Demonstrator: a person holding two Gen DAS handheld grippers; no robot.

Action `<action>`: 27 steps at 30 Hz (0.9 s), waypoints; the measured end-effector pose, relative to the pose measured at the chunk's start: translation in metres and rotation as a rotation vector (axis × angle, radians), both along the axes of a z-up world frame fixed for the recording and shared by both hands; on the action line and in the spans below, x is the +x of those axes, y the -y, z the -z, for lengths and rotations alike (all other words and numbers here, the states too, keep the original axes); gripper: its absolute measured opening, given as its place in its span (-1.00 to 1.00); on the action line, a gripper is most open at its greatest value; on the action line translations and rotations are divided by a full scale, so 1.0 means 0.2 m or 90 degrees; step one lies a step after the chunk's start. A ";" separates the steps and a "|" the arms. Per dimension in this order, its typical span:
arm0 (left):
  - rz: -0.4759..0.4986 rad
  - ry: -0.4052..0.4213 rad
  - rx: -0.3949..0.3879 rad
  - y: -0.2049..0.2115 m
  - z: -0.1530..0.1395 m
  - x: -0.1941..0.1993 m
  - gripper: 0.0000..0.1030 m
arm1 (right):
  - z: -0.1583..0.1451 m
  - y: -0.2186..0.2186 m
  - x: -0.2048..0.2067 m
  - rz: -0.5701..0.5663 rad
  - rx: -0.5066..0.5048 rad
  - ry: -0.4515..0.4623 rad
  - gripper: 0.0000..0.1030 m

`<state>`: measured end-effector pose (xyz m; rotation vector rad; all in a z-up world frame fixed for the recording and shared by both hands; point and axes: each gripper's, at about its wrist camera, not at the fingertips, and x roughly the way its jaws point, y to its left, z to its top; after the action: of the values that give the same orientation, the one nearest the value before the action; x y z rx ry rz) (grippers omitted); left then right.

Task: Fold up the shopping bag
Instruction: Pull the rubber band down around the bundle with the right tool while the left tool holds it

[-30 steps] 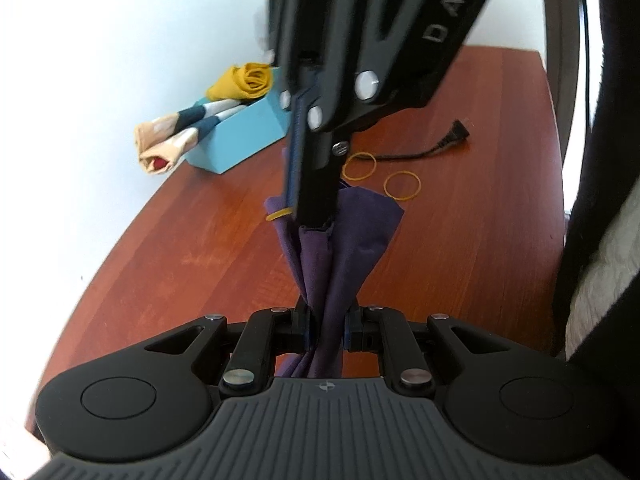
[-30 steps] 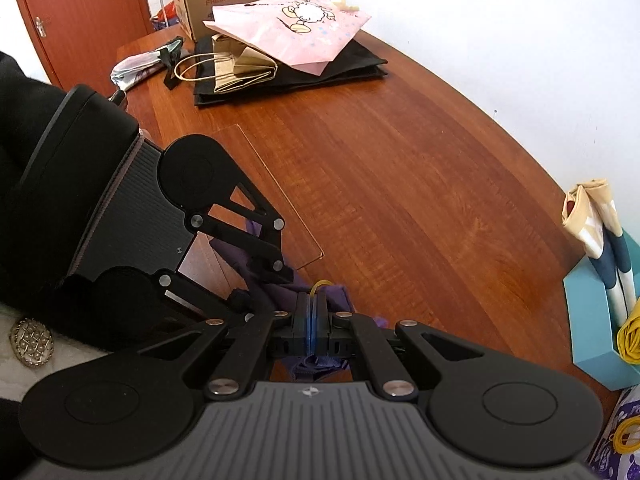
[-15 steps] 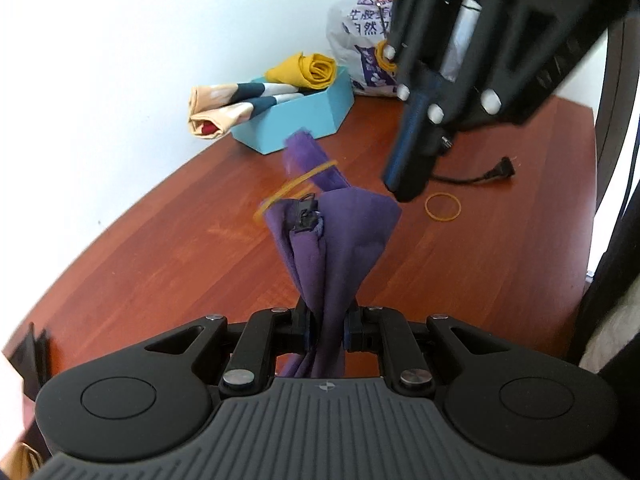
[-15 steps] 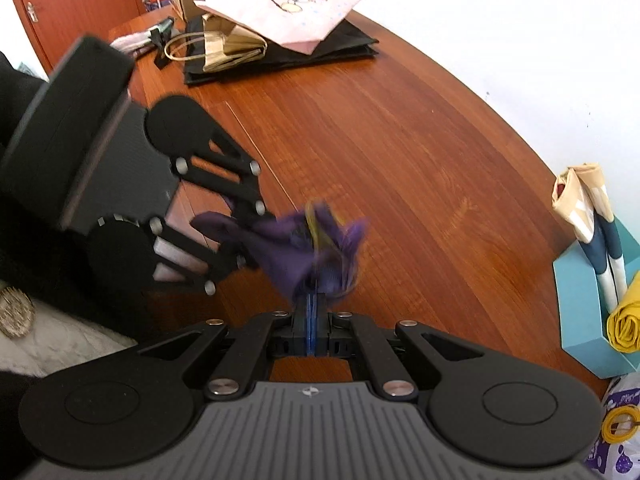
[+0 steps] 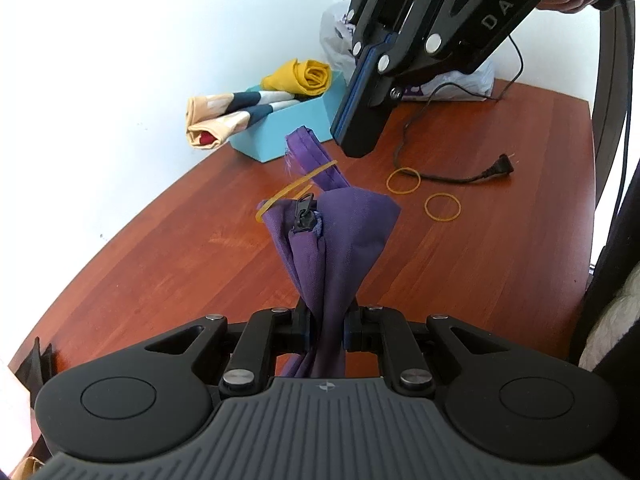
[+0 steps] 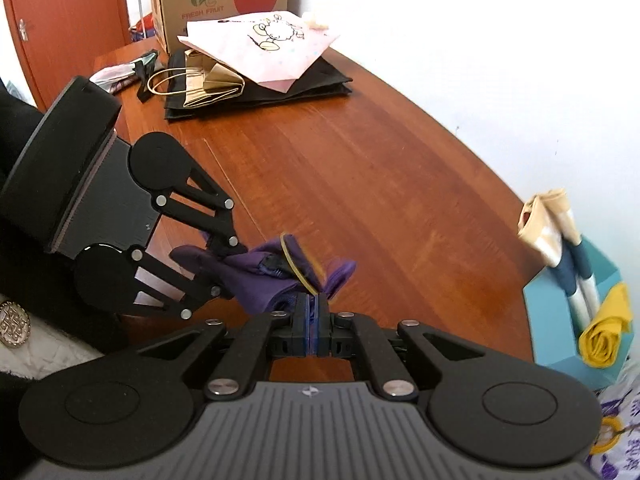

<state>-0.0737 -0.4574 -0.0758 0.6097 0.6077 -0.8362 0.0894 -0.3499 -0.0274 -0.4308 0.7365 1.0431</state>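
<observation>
Two tongs face each other above the worktop (image 5: 500, 264). The left tongs (image 5: 323, 326) pinch the purple shopping bag (image 5: 332, 248), bunched into a roll and held clear of the wood; its long axis runs forward and upward from those jaws, its free end, with a zipper pull and a strap loop, pointing at the right tongs (image 5: 354, 142). These hover just beyond that tip, pressed together and holding nothing. A yellow rubber band (image 5: 294, 191) sits loosely round the tip, so the right tongs seem nearer for seating it.
</observation>
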 end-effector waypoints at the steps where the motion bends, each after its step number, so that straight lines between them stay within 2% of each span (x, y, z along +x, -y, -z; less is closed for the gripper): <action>1: 0.001 -0.005 -0.010 -0.01 -0.01 0.00 -0.71 | 0.00 0.00 0.00 0.000 -0.001 0.006 -0.96; 3: -0.002 -0.023 -0.030 -0.03 -0.02 0.02 -0.71 | 0.00 0.02 0.01 -0.003 0.000 0.016 -0.95; 6: -0.012 -0.059 -0.064 -0.06 -0.04 0.05 -0.71 | 0.00 0.06 0.02 -0.015 0.009 0.028 -0.75; 10: -0.030 -0.110 -0.116 -0.12 -0.07 0.11 -0.71 | -0.01 0.11 0.02 -0.042 0.022 0.055 -0.74; 15: -0.011 -0.113 -0.143 -0.15 -0.10 0.11 -0.71 | -0.01 0.14 0.05 -0.070 0.035 0.101 -0.74; 20: 0.011 -0.093 -0.121 -0.13 -0.11 0.09 -0.71 | -0.02 0.14 0.06 -0.111 0.040 0.130 -0.74; 27: 0.023 -0.065 -0.055 -0.08 -0.07 0.06 -0.71 | -0.07 0.11 0.04 -0.148 0.075 0.096 -0.74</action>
<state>-0.0616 -0.4414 -0.0622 0.5040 0.6508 -0.9269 0.0984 -0.3714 -0.0133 -0.4965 0.4956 1.2503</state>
